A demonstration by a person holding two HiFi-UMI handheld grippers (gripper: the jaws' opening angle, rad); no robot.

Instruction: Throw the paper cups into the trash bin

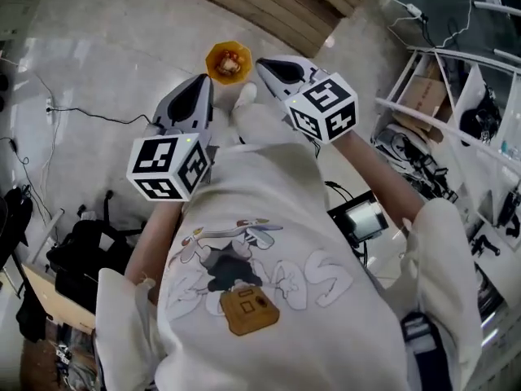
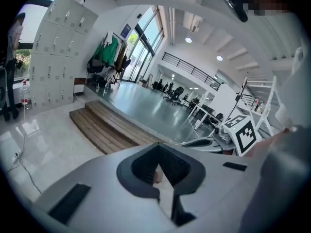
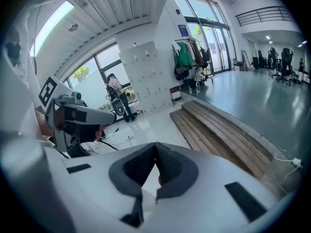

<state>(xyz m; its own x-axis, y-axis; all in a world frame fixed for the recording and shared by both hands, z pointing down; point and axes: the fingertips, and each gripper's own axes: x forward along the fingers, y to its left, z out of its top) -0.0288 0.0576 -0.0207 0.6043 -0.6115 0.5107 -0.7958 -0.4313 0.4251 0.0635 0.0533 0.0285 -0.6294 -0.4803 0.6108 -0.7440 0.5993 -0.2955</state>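
Note:
Far below on the pale floor stands a small orange trash bin (image 1: 228, 62) with crumpled paper things inside. Both grippers are held up high in front of the person's chest, to either side of the bin as seen from the head. My left gripper (image 1: 199, 88) is shut with nothing between its jaws, and its own view shows the closed left gripper (image 2: 156, 154) against the hall. My right gripper (image 1: 267, 64) is likewise shut and empty, as the closed right gripper (image 3: 155, 149) shows in its view. No paper cup is seen outside the bin.
Wooden steps (image 1: 277, 2) lie beyond the bin. A cable (image 1: 81, 112) runs over the floor at left, with black bags (image 1: 89, 251) nearer. A white rack (image 1: 456, 96) with gear stands at right. Lockers (image 2: 53, 57) line the far wall.

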